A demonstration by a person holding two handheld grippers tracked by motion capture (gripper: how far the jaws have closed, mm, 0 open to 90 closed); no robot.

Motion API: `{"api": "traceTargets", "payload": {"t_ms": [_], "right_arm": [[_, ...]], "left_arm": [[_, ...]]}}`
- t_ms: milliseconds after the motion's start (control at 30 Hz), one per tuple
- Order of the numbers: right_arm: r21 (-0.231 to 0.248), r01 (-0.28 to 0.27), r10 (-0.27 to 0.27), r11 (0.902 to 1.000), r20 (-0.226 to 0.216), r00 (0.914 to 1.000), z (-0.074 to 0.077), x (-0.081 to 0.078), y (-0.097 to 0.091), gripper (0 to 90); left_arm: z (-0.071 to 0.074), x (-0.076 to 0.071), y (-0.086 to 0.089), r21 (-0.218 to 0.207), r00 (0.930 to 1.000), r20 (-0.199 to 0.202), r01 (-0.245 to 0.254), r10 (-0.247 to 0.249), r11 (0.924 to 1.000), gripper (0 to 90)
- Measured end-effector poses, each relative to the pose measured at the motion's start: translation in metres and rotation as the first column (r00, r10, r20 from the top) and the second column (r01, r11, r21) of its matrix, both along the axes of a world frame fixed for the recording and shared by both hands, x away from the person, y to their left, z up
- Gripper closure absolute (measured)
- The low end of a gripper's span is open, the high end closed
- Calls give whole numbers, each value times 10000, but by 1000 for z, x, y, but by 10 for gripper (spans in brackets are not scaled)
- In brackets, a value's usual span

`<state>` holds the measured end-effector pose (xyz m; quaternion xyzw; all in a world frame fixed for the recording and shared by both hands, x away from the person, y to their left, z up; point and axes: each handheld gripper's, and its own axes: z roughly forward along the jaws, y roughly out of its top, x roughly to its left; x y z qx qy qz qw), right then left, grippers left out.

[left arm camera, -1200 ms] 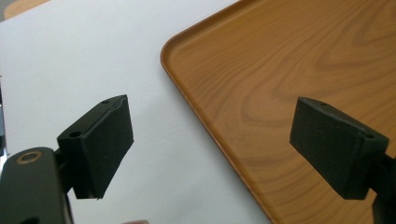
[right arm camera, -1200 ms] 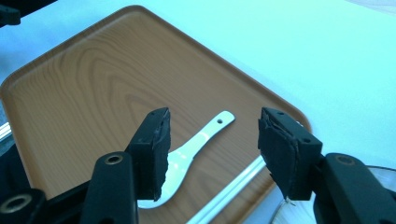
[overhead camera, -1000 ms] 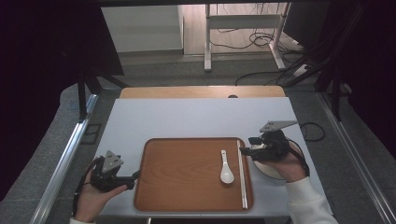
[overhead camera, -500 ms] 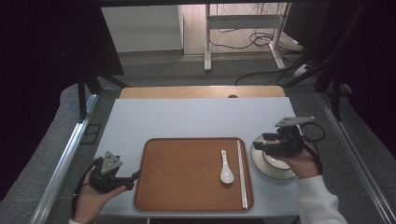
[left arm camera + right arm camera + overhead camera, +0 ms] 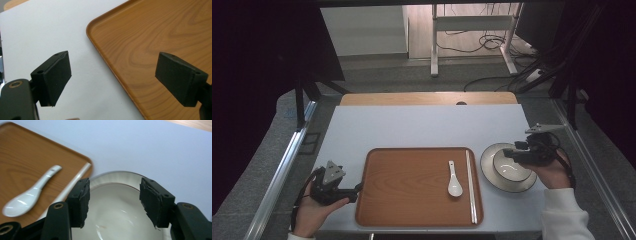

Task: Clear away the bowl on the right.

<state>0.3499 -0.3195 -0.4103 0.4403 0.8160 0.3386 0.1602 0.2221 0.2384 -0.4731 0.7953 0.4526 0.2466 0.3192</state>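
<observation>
Claws gape empty: right claw (image 5: 510,153) has slid rightward, baring the bowl (image 5: 511,167); left claw (image 5: 358,188) unmoved beside tray (image 5: 412,185).

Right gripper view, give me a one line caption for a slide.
Open right gripper poised over a white bowl on its plate, beside the wooden tray holding a white spoon.

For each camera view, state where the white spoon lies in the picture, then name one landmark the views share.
High view: the white spoon lies right of centre, on the wooden tray.
Left gripper view: the spoon is not in it.
Right gripper view: the spoon lies at the left edge, on the tray.
Shared landmark: the wooden tray, seen in all three.
</observation>
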Motion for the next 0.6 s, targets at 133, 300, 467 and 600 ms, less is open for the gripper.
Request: {"api": "traceTargets", "payload": {"t_ms": [133, 300, 467, 600], "right_arm": [[-81, 477, -478, 9988, -151, 9987, -2, 3, -13, 409], [-368, 936, -953, 9949, -473, 9943, -8, 7, -23, 406], [-561, 1122, -1173, 9921, -980, 9882, -17, 12, -28, 405], [-983, 1027, -1172, 9898, -1553, 9809, -29, 16, -29, 423]], "left_arm": [[-1, 0, 0, 56, 10000, -49, 29, -29, 10000, 129], [0, -1, 2, 66, 10000, -41, -31, 31, 10000, 129], [0, -2, 3, -24, 10000, -12, -93, 93, 10000, 129], [-1, -1, 2, 10, 10000, -47, -55, 55, 10000, 129]]}}
